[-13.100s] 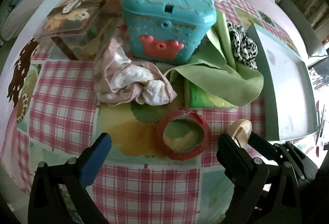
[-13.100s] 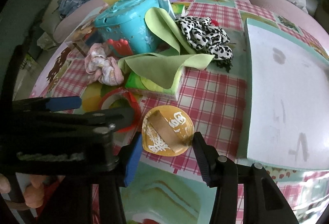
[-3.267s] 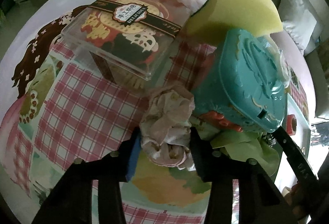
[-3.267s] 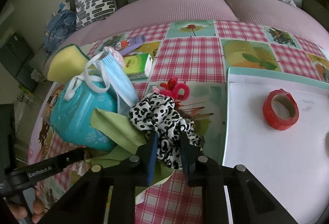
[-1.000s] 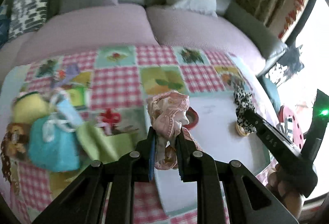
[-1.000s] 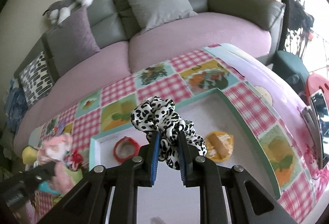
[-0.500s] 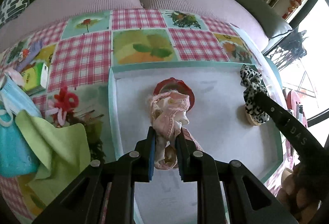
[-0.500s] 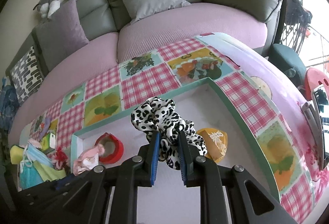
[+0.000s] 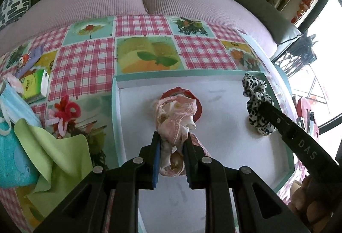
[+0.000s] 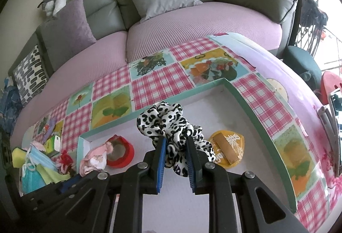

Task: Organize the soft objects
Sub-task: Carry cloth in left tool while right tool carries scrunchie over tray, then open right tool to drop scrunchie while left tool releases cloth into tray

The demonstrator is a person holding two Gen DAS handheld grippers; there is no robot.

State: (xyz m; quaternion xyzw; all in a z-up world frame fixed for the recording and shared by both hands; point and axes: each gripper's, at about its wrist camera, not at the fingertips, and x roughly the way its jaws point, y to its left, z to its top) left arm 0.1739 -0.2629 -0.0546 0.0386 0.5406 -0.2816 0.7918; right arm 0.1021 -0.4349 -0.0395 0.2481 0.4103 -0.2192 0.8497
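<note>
Your left claw point(image 9: 172, 147) is clamped on the pink lace cloth point(image 9: 174, 119), its fingers pressed in tight with the fabric bunched between them and spilling out ahead and below. Half a second ago the cloth hung higher over the white tray point(image 9: 224, 147); now it sits lower, and the red tape ring point(image 9: 197, 107) just beyond its tip looks closer. It seems you are bringing the cloth down to set it in the tray, though whether it touches the floor yet cannot be told.

Your right claw point(image 10: 175, 155) is likewise closed on the leopard scrunchie point(image 10: 171, 123), squeezed between narrow-set fingers, with loops bulging forward and to both sides. It has dropped toward the tray too. Just ahead and right of this claw lies the orange packet point(image 10: 227, 147); ahead and left are the tape ring and your other claw's pink cloth.

Both soft things now hang over the tray, so release is probably near.

Left of your left claw, outside the tray on the checked cloth, the green cloth point(image 9: 53, 160), blue mask point(image 9: 15, 104) and red pipe-cleaner flower point(image 9: 66, 110) are yet to be sorted.
</note>
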